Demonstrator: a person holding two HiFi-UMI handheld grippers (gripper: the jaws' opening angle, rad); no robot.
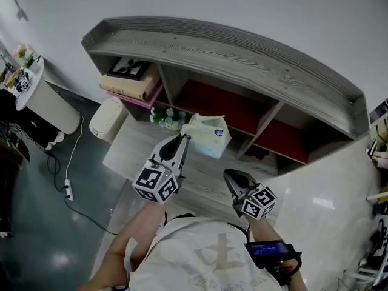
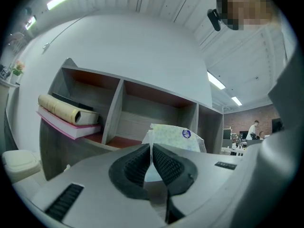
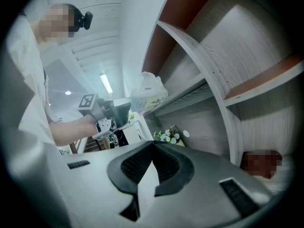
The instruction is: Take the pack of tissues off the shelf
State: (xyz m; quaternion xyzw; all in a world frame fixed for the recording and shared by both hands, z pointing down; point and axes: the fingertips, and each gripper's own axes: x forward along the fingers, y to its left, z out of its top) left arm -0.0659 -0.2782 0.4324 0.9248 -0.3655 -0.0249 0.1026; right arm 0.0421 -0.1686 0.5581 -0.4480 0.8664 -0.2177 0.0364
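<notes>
Pack of tissues (image 1: 207, 135) hangs in front of the middle compartment of the shelf (image 1: 242, 59), out past its front edge in the head view, pinched at its near corner by the left gripper (image 1: 182, 139). We judge the task as mostly done: the pack looks lifted out of the compartment and carried by one gripper. What's left is to draw it fully away from the unit. We can't tell for certain whether its far side is clear of the shelf board. In the left gripper view the jaws are almost together, with only a thin sliver between the ribbed pads. That sliver is the thin sealed edge of the pack, clamped in the gap, and the rest of the pack stands up just beyond the tips. So the left gripper is closed on the pack by its wrapper only, not around the body, and we judge that the pack could swing or slip. The right gripper (image 1: 231, 176) sits lower and to the right, near the person's body and well apart from the pack. In the right gripper view its jaws meet at the tips with nothing between them, so it is empty and idle. Books (image 1: 128, 82) lie stacked in the left compartment, untouched. Small flowers (image 1: 165, 116) sit low beside the pack, and a white bin (image 1: 108, 119) stands left of the unit.
</notes>
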